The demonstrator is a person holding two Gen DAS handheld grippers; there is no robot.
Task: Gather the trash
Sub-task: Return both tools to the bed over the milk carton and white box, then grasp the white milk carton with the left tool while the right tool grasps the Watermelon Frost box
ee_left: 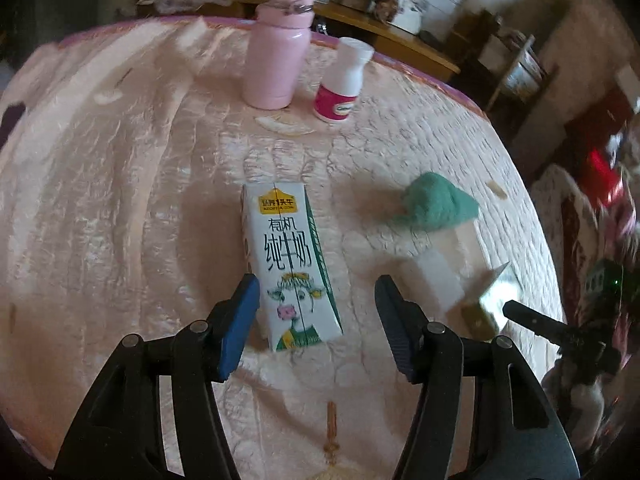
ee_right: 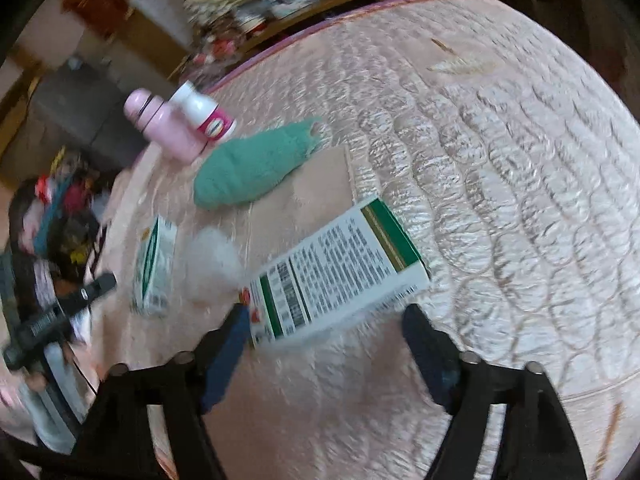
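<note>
Pink bumpy tablecloth (ee_left: 120,200) covers the table. Left gripper (ee_left: 316,300) gapes wide around the milk carton (ee_left: 290,260). Right gripper (ee_right: 324,328) gapes wide by a green-and-white box (ee_right: 340,272).

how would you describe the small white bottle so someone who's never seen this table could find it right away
Start at the table under its pink quilted cover and look to its far edge, where a tall pink flask stands. The small white bottle stands just beside it. It is shorter, with a white cap and a magenta label band around its base.
</note>
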